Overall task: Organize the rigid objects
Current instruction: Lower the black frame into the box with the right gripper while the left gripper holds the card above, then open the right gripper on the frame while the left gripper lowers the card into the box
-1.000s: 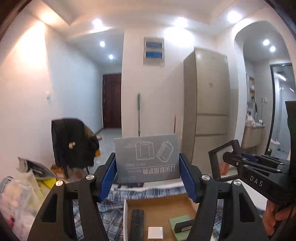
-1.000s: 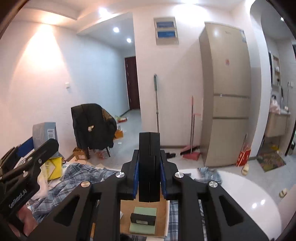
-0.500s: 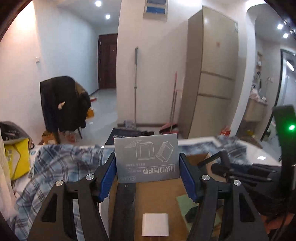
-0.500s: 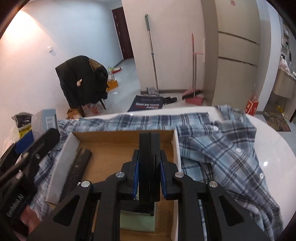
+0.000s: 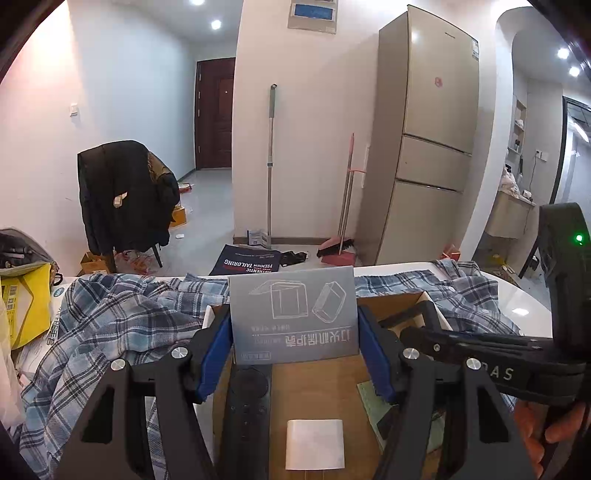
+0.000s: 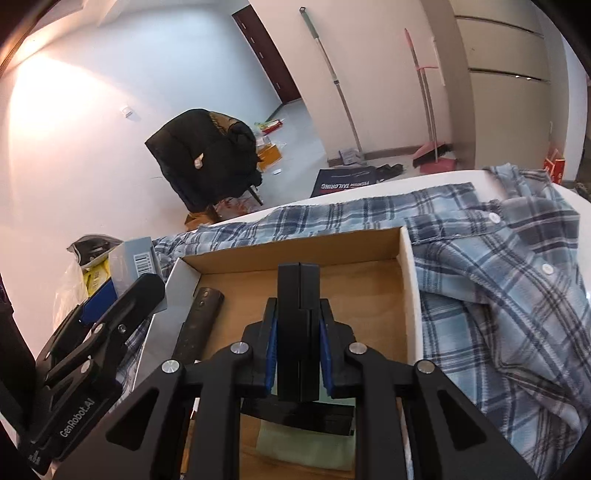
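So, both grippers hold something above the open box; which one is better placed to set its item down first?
Probably the right gripper: its black item hangs over bare floor of the box. The left gripper holds a wide grey carton above the remote and white block.

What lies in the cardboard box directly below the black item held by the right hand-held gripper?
A pale green pad with a black block on it lies under the black item; bare cardboard box floor lies beyond.

Bright, sharp frames under ceiling spots [image 5: 215, 24], warm glare on the left wall [image 6: 55, 110], fisheye bending verticals, black vignette in the corners.
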Demonstrator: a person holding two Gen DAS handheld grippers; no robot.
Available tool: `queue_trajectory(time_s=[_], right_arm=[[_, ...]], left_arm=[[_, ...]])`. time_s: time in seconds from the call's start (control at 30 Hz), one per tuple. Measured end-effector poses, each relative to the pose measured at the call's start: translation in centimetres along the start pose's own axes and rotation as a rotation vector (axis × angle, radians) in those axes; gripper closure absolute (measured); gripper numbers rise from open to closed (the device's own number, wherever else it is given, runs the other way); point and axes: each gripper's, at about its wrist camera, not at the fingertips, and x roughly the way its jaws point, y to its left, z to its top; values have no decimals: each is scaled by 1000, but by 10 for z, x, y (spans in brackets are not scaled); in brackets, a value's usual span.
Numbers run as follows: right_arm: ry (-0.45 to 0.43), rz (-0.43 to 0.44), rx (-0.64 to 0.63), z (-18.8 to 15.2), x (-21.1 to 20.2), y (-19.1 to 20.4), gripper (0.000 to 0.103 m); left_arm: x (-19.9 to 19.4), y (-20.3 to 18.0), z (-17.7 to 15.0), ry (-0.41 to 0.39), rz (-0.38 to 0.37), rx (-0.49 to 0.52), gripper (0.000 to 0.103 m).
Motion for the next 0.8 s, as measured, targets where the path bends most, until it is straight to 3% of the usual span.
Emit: queue_trajectory(time_s=[0.27,0.37,0.43,0.53,0.8], right_arm=[[-5,-143,-53,-2,3,1,83],[-7,-173,-56,-1,2,0,76],[-18,-195,-56,0,-2,-1,43],[-34,-178,-40,0,-8,-4,41],[-130,-285,-41,5,-40,-4,41]], left_arm=[[-1,-6,-1,-3,13,18,36],[0,-6,-1,4,10,19,36],[1,-6,-2,12,6,21,36],[3,-8,-3,23,-1,25,36],[8,-9,-4,46,-14,25,36]])
